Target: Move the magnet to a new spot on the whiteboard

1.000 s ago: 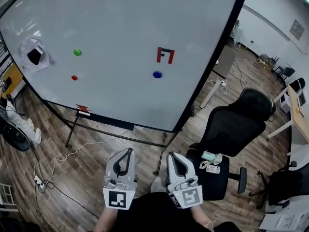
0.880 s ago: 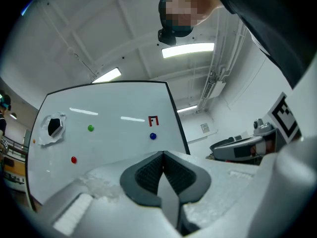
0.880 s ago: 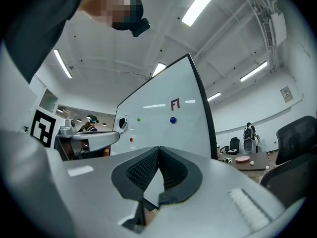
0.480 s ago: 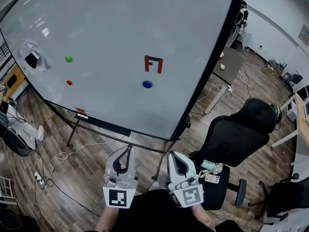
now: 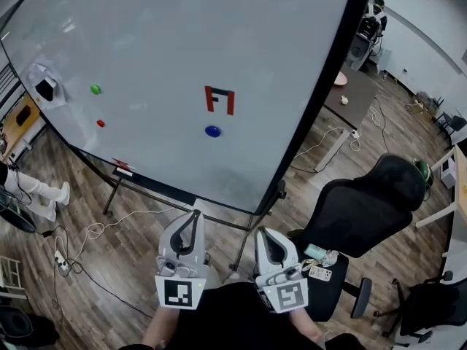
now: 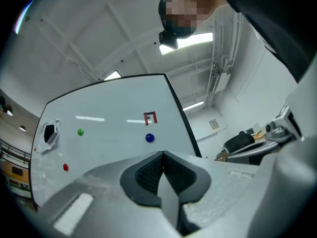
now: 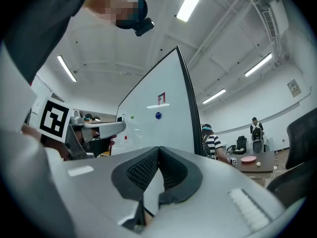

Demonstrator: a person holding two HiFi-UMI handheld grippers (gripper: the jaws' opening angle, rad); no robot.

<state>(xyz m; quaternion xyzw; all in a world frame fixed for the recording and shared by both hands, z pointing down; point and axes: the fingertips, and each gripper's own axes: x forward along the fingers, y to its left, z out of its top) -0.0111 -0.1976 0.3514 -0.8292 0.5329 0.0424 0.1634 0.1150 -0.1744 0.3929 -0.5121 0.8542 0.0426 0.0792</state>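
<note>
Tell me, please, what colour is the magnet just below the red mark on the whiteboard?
Blue. The magnet shows best in the head view, below the red mark.

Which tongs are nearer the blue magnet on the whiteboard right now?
Left, by the head view. The left tongs sit almost straight below the blue magnet; the right tongs are lower and off to its right. Both are well short of the whiteboard.

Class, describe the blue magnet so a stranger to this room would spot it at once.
Find the large whiteboard on its stand. Right of its middle is a red marking, and the blue magnet sits just below it. It is the only blue dot; the green magnet and red magnet lie far off near the left edge.
</note>
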